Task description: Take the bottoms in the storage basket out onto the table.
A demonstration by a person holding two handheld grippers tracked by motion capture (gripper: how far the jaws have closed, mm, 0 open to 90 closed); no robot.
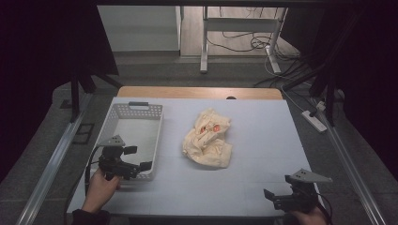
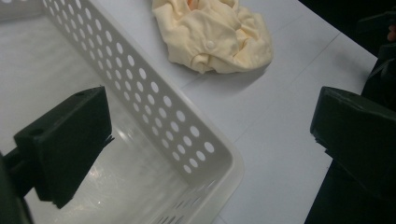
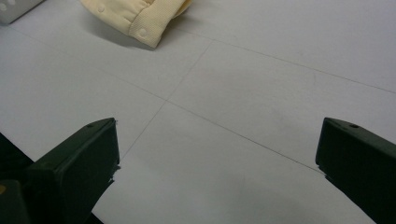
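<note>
Both grippers, left over the near corner of one white perforated basket and right at the near right, gape wide and empty; one crumpled cream garment lies mid-table, grey floor beyond

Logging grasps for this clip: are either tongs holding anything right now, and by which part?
Nothing is held. The left tongs stand open over the white basket; the right tongs are open above bare table. The yellow garment lies untouched.
</note>
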